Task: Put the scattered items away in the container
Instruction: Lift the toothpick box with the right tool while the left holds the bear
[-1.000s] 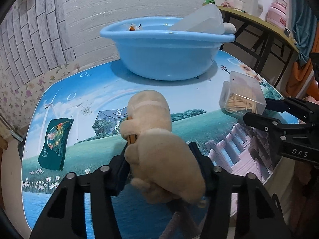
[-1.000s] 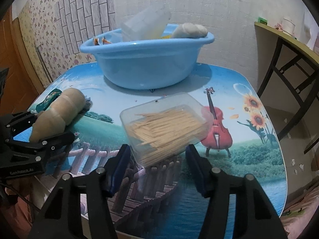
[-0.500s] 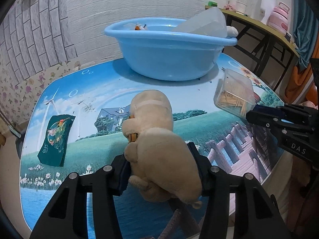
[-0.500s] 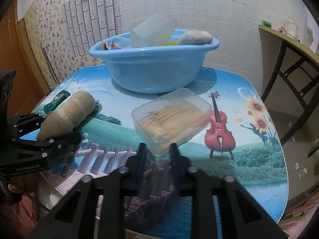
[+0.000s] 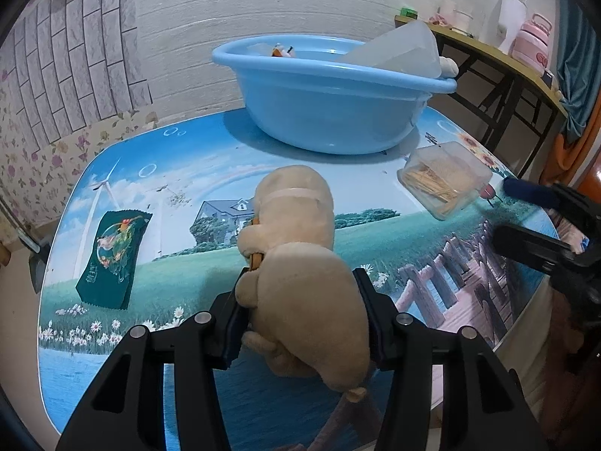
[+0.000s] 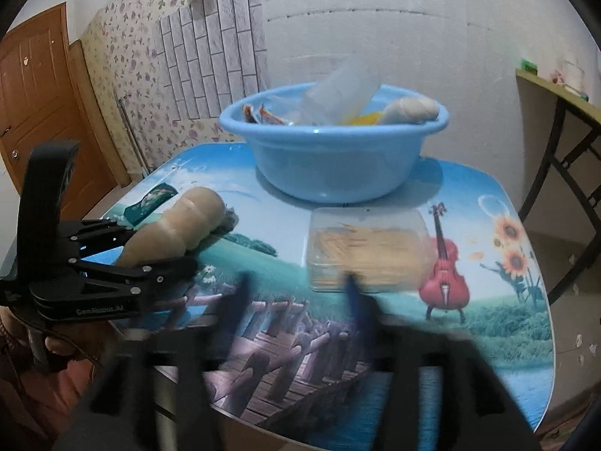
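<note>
Desk (image 5: 157, 165): printed landscape top (windmill, house, fence, violin, sunflowers), carrying everything below.

Blue plastic basin (image 5: 330, 109) at far side of desk, upright. Already holding a clear plastic container (image 5: 398, 50) leaning on the rim, a cream plush piece (image 6: 413, 109) at the right rim, small orange packets (image 6: 263, 114) at the left.

Left tool (image 5: 300, 319): narrow, pads pressed on both flanks of a tan plush toy (image 5: 296, 263); toy clamped between the pads, head end projecting forward toward basin, raised off the desk surface at the rear. Seen in right wrist view as left tool (image 6: 176, 251) with plush sticking out past the fingertips. Lettering on its side partly legible, "GenRobot.AI" as best read.

Right tool (image 6: 296, 293): heavily motion-blurred; jaws just been opening, standing wide, nothing between them. Clear lidded box of toothpicks (image 6: 366, 248) flat on desk just ahead of the fingertips, near the right-hand finger; contact not determinable through blur. In left wrist view same box (image 5: 443, 184) just beyond the right tool (image 5: 526, 210), between tool and basin.

Dark green snack packet (image 5: 112, 259) flat on left part of desk, well apart from both tools. Print on packet too small to read.
</note>
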